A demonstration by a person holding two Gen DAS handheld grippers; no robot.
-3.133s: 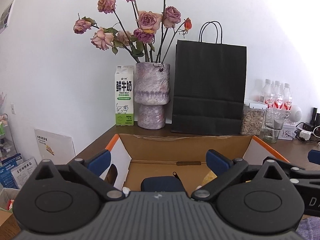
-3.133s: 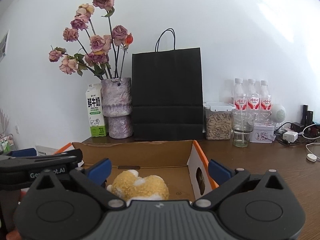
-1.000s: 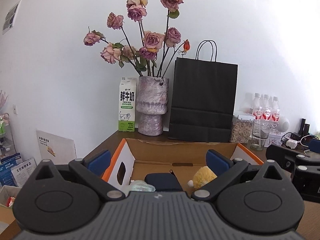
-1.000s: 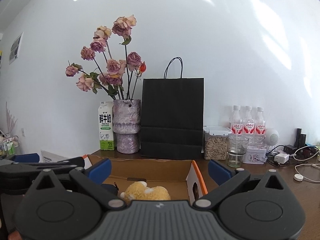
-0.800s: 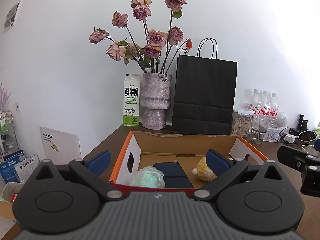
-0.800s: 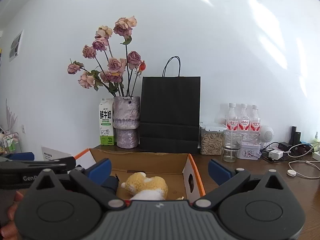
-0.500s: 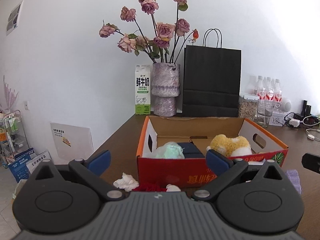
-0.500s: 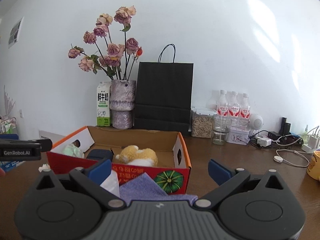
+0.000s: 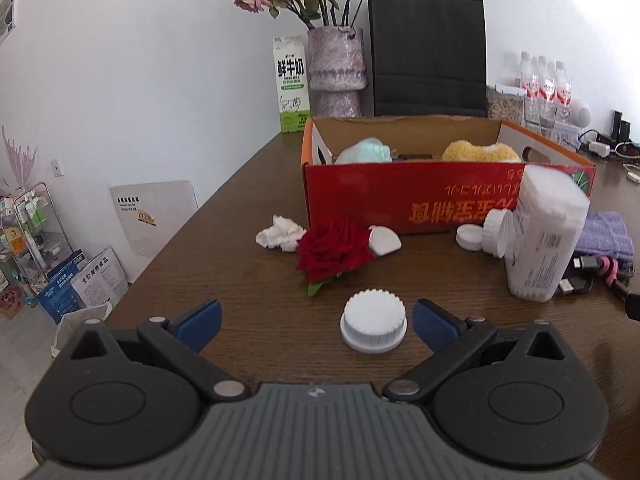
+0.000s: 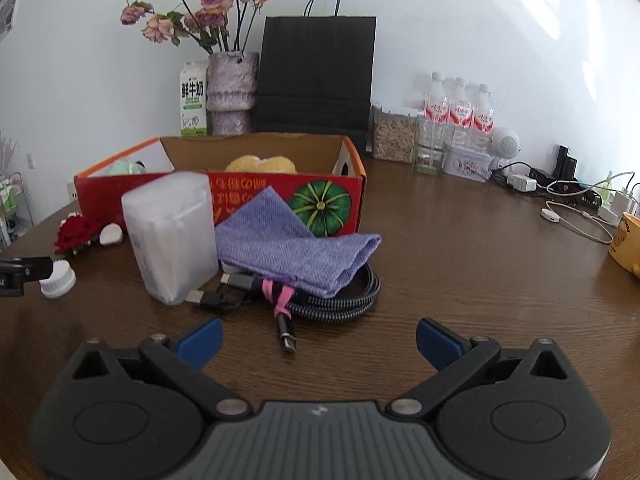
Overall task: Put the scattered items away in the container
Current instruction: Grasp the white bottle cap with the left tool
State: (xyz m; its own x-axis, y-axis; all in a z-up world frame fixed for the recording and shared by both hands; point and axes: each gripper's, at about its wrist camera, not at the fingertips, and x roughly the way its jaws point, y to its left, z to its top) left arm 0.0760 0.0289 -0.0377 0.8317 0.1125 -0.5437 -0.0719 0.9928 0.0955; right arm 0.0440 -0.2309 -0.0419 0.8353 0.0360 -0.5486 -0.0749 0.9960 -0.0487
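A red cardboard box (image 9: 440, 196) (image 10: 256, 194) on the brown table holds a yellow plush toy (image 9: 478, 152), a pale green bundle (image 9: 364, 151) and a dark pouch. In front of it lie a red rose (image 9: 334, 248), crumpled tissue (image 9: 280, 234), a white shell-like piece (image 9: 384, 240), small white jars (image 9: 486, 234), a white plastic box (image 9: 544, 236) (image 10: 172, 236), a purple cloth (image 10: 296, 248) and a bundled cable (image 10: 320, 300). My left gripper (image 9: 316, 320) is open, with a white cap (image 9: 374, 326) between its fingers. My right gripper (image 10: 318, 338) is open just before the cable.
Along the wall stand a milk carton (image 9: 291, 84), a vase of dried roses (image 9: 336, 72), a black paper bag (image 9: 428, 54), a jar of snacks (image 10: 394, 134), water bottles (image 10: 458, 110) and chargers (image 10: 560, 184). A yellow mug (image 10: 626, 242) sits far right.
Both grippers pulled back from over the box toward the near table edge and dipped lower. The scattered items in front of the box came into view.
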